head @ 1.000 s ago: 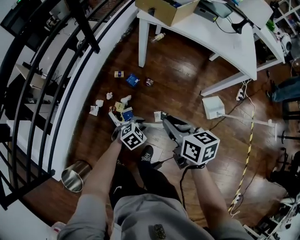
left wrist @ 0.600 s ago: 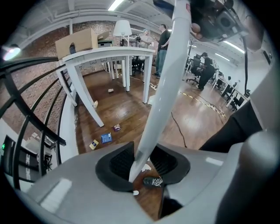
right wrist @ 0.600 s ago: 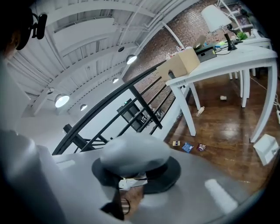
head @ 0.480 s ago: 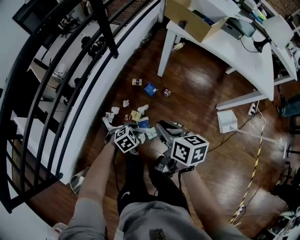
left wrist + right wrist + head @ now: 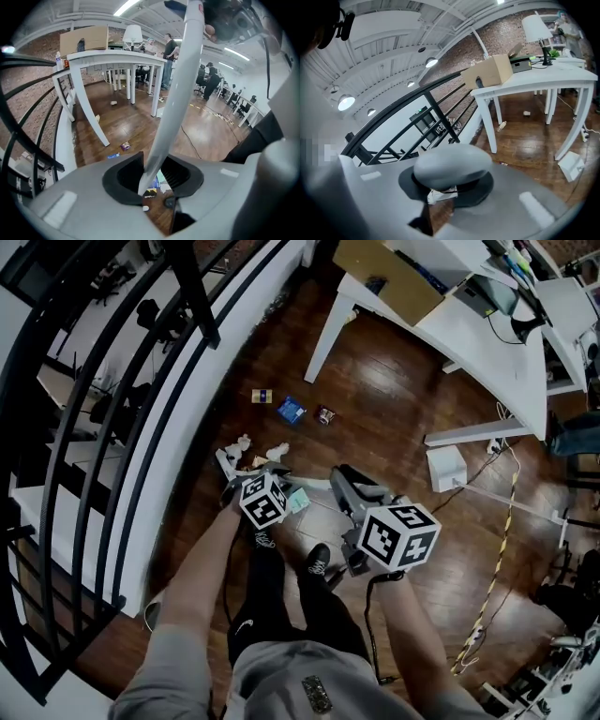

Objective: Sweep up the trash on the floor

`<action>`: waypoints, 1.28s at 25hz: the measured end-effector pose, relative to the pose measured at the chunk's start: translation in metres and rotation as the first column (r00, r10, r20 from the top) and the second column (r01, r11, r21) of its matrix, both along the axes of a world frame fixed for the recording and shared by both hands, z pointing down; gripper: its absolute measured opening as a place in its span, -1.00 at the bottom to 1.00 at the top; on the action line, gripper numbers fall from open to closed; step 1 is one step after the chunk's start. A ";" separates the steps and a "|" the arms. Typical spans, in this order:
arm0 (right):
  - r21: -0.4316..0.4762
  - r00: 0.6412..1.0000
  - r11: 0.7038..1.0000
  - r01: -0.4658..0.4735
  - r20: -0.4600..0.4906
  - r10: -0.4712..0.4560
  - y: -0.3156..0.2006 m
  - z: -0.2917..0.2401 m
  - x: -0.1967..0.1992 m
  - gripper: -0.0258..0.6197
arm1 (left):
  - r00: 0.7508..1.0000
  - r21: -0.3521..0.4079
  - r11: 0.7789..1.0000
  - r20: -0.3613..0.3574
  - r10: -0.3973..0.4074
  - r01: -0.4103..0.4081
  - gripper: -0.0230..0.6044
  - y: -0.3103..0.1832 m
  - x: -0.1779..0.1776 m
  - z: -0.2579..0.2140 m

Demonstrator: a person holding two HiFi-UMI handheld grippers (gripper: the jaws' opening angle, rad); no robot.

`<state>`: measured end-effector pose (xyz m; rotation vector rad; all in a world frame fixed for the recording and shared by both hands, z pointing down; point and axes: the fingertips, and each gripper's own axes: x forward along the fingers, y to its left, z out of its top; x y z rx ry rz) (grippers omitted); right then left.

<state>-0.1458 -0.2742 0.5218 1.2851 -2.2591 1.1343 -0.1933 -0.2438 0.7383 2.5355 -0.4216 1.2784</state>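
Observation:
Scattered trash lies on the dark wood floor: a blue packet (image 5: 290,410), a small box (image 5: 262,396), a dark wrapper (image 5: 324,414) and crumpled paper (image 5: 242,442). A long white broom handle (image 5: 309,482) runs between my two grippers. My left gripper (image 5: 234,470) is shut on the handle's shaft (image 5: 173,103), right over the paper scraps (image 5: 154,185). My right gripper (image 5: 340,481) is shut on the handle's rounded grey end (image 5: 452,166). The broom's head is hidden under the left gripper.
A black railing (image 5: 112,427) and a white ledge border the floor on the left. A white table (image 5: 487,343) with a cardboard box (image 5: 384,268) stands at the back. A white box (image 5: 445,468), cables and a striped cord (image 5: 497,559) lie to the right. The person's shoe (image 5: 319,563) is below the grippers.
Both grippers have travelled together across the floor with the handle, ending up over the paper scraps by the railing. Neither grip has changed. The metal bin has slid almost out of view.

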 end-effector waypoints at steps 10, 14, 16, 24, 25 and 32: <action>-0.021 0.976 0.976 -0.219 -0.009 0.219 0.028 -0.004 0.132 -0.72 | 0.982 0.014 0.983 -0.050 0.184 -0.184 -0.55 0.016 0.130 -0.005; -0.010 0.967 0.969 -0.247 0.060 0.247 0.046 -0.015 0.172 -0.71 | 0.971 0.038 0.970 -0.004 0.241 -0.241 -0.57 0.032 0.165 -0.017; 0.006 0.967 0.971 -0.239 0.090 0.238 0.050 -0.024 0.184 -0.71 | 0.966 0.044 0.965 0.021 0.256 -0.257 -0.58 0.037 0.175 -0.025; 0.019 0.916 0.939 -0.344 0.226 0.332 0.012 -0.036 0.179 -0.71 | 0.943 0.088 0.943 0.114 0.312 -0.322 -0.58 -0.018 0.142 -0.046; 0.011 0.903 0.928 -0.373 0.237 0.360 0.004 -0.030 0.174 -0.71 | 0.937 0.091 0.936 0.124 0.327 -0.339 -0.58 -0.030 0.134 -0.042; -0.020 0.816 0.845 -0.534 0.250 0.521 -0.061 0.018 0.137 -0.71 | 0.853 0.060 0.858 0.163 0.495 -0.510 -0.57 -0.111 0.095 0.004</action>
